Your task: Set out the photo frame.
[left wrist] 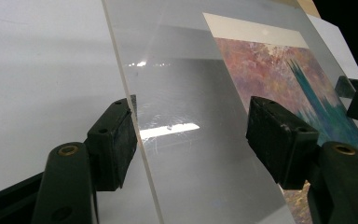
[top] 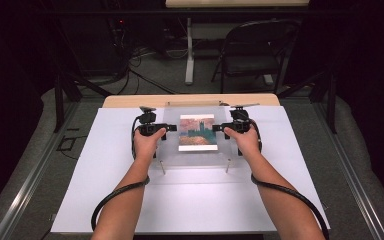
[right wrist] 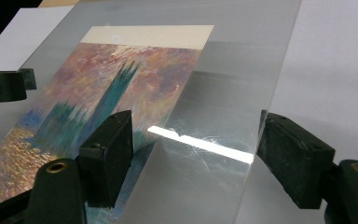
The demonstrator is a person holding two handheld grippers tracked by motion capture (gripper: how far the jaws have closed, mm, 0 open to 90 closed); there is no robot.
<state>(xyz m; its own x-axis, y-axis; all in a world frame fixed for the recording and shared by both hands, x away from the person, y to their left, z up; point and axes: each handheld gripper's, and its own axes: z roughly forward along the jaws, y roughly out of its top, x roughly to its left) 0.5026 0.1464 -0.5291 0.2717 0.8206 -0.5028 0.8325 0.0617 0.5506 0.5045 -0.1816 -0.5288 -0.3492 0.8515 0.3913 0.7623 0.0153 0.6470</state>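
Note:
A clear acrylic sheet (top: 197, 152) lies on the white board with a painted picture (top: 198, 132) of a teal tower and pink sky under it. My left gripper (top: 170, 127) is at the sheet's left edge and my right gripper (top: 219, 128) at its right edge. In the left gripper view the jaws of the left gripper (left wrist: 198, 140) stand wide apart astride the sheet (left wrist: 191, 154), one behind its edge, one over it. The right gripper (right wrist: 198, 154) also straddles the sheet (right wrist: 223, 116), with the picture (right wrist: 98, 102) beyond. Neither pair of pads visibly presses on the sheet.
Two small brass posts (top: 162, 167) (top: 227, 165) stand at the sheet's near edge. The white board (top: 110, 165) covers a wooden table (top: 130, 100). A folding chair (top: 255, 50) and a table leg (top: 190, 55) stand on the floor beyond.

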